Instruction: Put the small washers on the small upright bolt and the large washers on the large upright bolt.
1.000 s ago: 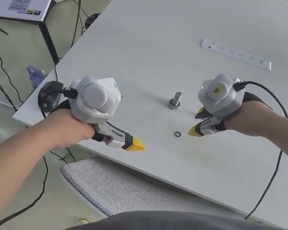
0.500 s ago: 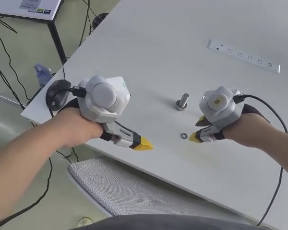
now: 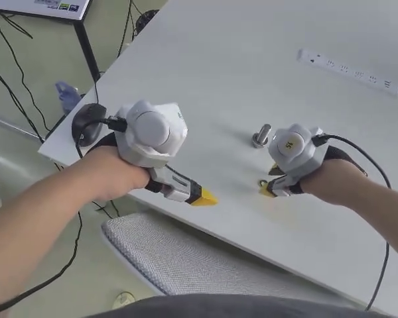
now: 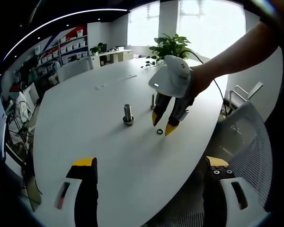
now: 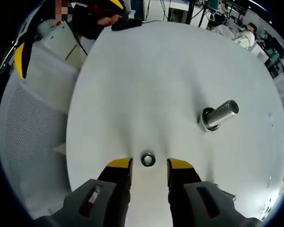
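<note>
On the white desk (image 3: 252, 59), near its front edge, a small washer (image 5: 148, 159) is seen lying flat with its hole facing up, and it is framed between the yellow tips of the right gripper (image 4: 162, 124), whose jaws are parted on either side of it and are not closed on it; whether the tips touch the desk cannot be told. At about 2 o'clock from the washer in the right gripper view, an upright bolt (image 5: 220, 115) is stood on its wider foot, its long axis vertical and its threaded shaft pointed away from the desk. A round yellow sticker (image 3: 293, 144) with dark characters is carried on top of the right gripper, but the characters are too small to be read with certainty. At 9 o'clock from the right gripper in the head view, the left gripper (image 3: 202, 197) is held over the desk edge with its jaws spread wide and nothing between them. A white power strip (image 3: 350, 69) is laid at 1 o'clock, well apart from the bolt, with no legible writing. A grey mesh chair (image 3: 179, 255) is tucked below the edge.
</note>
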Demonstrator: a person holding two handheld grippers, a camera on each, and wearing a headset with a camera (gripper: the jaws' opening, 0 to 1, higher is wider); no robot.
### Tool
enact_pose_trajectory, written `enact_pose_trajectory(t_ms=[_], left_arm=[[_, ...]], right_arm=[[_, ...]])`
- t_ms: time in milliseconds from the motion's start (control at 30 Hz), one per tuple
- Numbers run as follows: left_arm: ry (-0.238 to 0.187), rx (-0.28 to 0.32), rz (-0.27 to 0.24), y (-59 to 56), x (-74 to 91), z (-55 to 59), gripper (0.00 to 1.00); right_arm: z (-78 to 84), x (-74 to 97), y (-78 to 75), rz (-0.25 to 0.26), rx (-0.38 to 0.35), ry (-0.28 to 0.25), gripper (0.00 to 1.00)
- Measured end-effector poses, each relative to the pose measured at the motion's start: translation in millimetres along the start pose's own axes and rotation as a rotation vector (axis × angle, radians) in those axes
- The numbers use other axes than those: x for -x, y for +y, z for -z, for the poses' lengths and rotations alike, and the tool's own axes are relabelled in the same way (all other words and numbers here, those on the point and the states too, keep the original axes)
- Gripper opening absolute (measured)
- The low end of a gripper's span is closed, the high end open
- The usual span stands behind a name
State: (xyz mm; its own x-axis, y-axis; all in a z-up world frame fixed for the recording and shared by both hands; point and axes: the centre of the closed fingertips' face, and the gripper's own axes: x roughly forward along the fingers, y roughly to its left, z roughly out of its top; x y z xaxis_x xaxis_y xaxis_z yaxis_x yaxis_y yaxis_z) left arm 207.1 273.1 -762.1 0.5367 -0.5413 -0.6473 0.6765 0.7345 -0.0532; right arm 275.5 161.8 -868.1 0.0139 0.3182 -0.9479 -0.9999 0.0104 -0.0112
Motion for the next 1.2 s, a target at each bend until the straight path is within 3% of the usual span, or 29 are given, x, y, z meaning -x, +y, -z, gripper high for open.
enact_pose_trajectory(t_ms=[267, 667, 867, 1200], left_arm=[[-0.005, 0.006, -0.011, 6.1, 1.9, -0.4, 0.92], [-0.005, 0.014, -0.005, 2.8, -1.0, 0.1, 0.9], [-0.005, 0.02, -0.004, 3.2, 1.0, 2.6, 0.89], [-0.005, 0.023, -0.006, 5.3, 2.3, 3.6, 0.88]], right_arm=[[0.0, 0.6, -2.5, -0.002, 0.002, 0.012, 0.28], [5.6, -5.2, -6.5, -0.009, 0.027, 0.036, 0.21], [3.1, -3.7, -0.4, -0.01, 0.046, 0.05, 0.15], [2.9, -2.3, 1.7, -0.024, 0.088, 0.062, 0.14]])
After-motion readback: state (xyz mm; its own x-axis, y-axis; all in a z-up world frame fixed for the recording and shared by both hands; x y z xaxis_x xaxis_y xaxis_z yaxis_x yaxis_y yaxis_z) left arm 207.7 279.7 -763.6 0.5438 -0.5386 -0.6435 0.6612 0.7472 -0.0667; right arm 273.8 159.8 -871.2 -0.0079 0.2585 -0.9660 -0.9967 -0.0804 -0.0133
